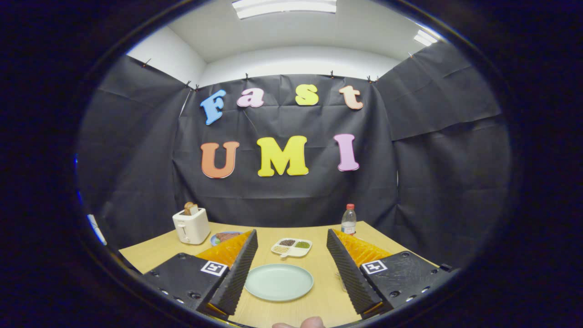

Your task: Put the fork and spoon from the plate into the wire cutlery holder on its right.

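- Gripper view showed the claw [291, 259] spread wide, holding nothing.
- Between its fingers lay the plate [278, 282], bare of fork or spoon.
- Wire holder [340, 280] sat half-hidden behind the right finger; a blind approach might knock it.

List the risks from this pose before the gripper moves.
1. The gripper holds its fingers wide open either side of the pale green plate, whose face looks bare; going down to grasp would probably only strike the plate.
2. A wire piece, perhaps the cutlery holder, sits close against the right finger; a sideways swing could knock it.
3. The divided dish lies just beyond the plate; overshooting forward could push it.
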`<control>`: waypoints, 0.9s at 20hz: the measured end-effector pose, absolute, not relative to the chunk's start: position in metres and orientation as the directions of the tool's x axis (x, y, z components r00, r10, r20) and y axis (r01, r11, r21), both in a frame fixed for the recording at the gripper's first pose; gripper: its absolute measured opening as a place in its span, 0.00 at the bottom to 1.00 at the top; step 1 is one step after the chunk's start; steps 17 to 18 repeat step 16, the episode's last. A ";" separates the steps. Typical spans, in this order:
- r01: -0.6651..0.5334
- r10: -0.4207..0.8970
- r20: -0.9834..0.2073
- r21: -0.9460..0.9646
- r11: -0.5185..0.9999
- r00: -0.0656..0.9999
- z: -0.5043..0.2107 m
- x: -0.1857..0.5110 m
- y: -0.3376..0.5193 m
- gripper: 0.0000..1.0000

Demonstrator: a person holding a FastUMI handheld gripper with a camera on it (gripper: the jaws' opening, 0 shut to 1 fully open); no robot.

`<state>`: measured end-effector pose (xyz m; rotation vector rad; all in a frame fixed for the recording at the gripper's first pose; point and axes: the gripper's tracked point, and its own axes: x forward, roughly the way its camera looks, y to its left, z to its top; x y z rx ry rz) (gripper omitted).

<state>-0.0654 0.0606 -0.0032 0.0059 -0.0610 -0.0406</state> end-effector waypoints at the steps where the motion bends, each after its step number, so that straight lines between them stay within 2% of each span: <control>1: 0.038 -0.039 0.051 0.018 0.999 0.998 -0.003 -0.066 0.062 0.91; 18: 0.041 -0.042 0.007 0.063 0.997 0.999 -0.006 -0.048 0.060 0.92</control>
